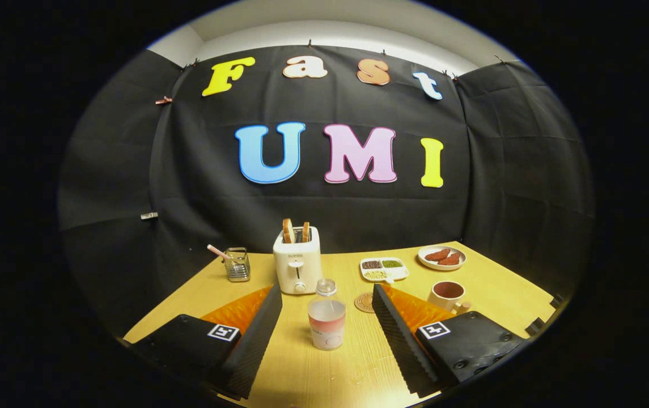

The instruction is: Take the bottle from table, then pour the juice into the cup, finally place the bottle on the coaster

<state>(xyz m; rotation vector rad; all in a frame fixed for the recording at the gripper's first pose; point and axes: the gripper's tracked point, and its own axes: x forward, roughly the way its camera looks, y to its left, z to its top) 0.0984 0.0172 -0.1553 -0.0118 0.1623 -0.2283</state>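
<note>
A small clear bottle (326, 317) with pale pink juice and a clear cap stands upright on the wooden table (330, 374), between my two fingers and slightly ahead of their tips. My gripper (327, 297) is open wide; neither finger touches the bottle. A round brown coaster (364, 302) lies flat just beyond the bottle, beside the right fingertip (384, 300). The cream cup (448, 296) with a dark inside and a handle stands beyond the right finger.
A white toaster (297, 262) with two bread slices stands behind the bottle. A small metal basket (237, 264) is to its left. A divided snack tray (384, 269) and a plate with red pieces (442, 257) sit at the back right.
</note>
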